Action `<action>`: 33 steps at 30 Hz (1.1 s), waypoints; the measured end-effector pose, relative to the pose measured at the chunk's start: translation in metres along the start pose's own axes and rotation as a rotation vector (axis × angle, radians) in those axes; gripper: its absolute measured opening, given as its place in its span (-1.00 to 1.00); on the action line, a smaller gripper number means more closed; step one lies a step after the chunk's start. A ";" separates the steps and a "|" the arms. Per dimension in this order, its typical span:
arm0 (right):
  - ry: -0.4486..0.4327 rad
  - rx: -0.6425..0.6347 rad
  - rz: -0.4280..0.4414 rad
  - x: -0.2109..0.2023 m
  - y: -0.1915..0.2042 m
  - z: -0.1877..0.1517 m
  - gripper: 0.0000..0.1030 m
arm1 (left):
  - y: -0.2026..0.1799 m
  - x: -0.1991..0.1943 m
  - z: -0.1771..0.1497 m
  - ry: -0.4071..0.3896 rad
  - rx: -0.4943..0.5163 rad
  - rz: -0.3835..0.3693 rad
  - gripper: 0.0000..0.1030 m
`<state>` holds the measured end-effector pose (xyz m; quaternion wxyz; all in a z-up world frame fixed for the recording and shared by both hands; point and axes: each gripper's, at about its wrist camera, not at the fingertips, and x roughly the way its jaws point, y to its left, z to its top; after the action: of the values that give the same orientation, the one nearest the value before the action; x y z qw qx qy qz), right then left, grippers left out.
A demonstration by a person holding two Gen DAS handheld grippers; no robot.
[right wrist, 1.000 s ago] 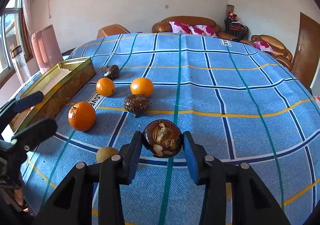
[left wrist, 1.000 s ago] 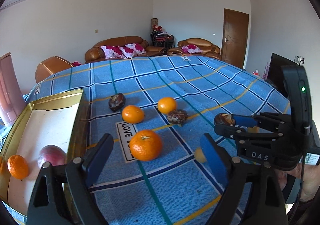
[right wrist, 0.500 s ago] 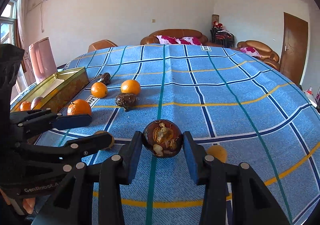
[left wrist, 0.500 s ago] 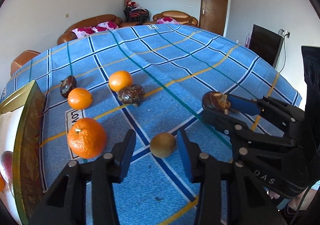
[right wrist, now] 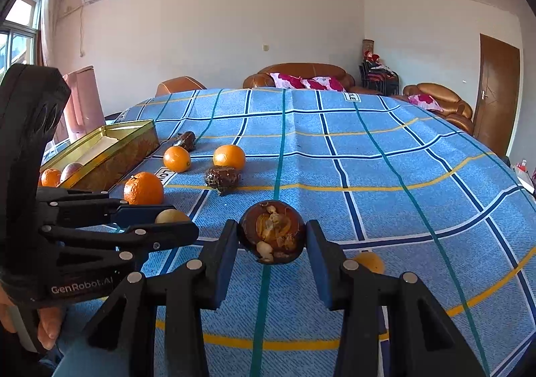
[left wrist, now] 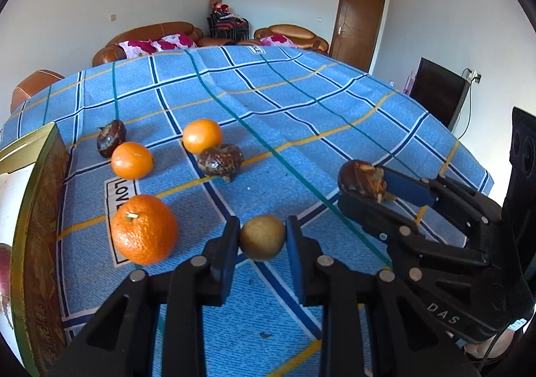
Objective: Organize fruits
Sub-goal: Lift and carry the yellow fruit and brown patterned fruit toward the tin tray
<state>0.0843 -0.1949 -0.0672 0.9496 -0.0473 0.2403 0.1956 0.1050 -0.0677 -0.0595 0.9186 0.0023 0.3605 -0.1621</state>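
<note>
A: Quick one — left gripper (left wrist: 262,244) is clamped on the small tan fruit (left wrist: 262,242), pads pressing both sides, fruit low over the blue checked cloth (left wrist: 335,102) or just on it, can't tell which. Right gripper (right wrist: 272,239) is closed on the dark split fruit (right wrist: 272,232), broken face toward its camera, held just above the cloth.

B: Both loaded then. Where do they go?

A: My guess is the gold tin (right wrist: 110,145) on the left edge — there's already a small orange (right wrist: 51,177) and a reddish fruit (right wrist: 72,169) in its near end. So the step is: lift, carry across, drop in.

B: Anything in the way?

A: The big mandarin (left wrist: 144,229) sits just beside the left pads, between them and the tin. Lift straight up first, then swing over it, or it gets knocked and rolls. Tin wall stands up off the cloth, so clear the rim before lowering.

B: Grip okay?

A: The tan one's round and smooth-looking, held near its middle, looks fine. The dark one's cracked open, so I wouldn't squeeze harder — likely crumbles. Keep it level and set it down low, don't drop it.

B: Rest of the table?

A: Two oranges (left wrist: 202,136) and two dark fruits (left wrist: 220,161) are out on the cloth, plus a yellow one (right wrist: 368,261) half hidden behind the right finger.
</note>
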 end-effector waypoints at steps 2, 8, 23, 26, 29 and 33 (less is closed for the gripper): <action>-0.013 -0.014 0.004 -0.002 0.002 -0.001 -0.16 | 0.001 -0.004 0.000 -0.023 -0.003 0.012 -0.43; -0.044 -0.025 0.013 -0.007 0.002 -0.002 -0.17 | 0.005 -0.016 -0.001 -0.100 -0.024 0.018 -0.43; -0.119 -0.051 0.021 -0.017 0.005 -0.006 -0.17 | 0.009 -0.035 -0.006 -0.211 -0.046 0.044 -0.43; -0.127 -0.053 0.022 -0.019 0.005 -0.007 -0.17 | 0.009 -0.038 -0.007 -0.225 -0.048 0.048 -0.43; -0.139 -0.056 0.023 -0.020 0.005 -0.008 -0.17 | 0.009 -0.041 -0.008 -0.245 -0.049 0.051 -0.43; -0.157 -0.059 0.028 -0.022 0.005 -0.010 -0.17 | 0.008 -0.044 -0.009 -0.261 -0.046 0.057 -0.43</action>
<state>0.0601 -0.1998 -0.0651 0.9609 -0.0566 0.1600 0.2187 0.0713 -0.0458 -0.0378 0.9617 -0.0297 0.2413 -0.1267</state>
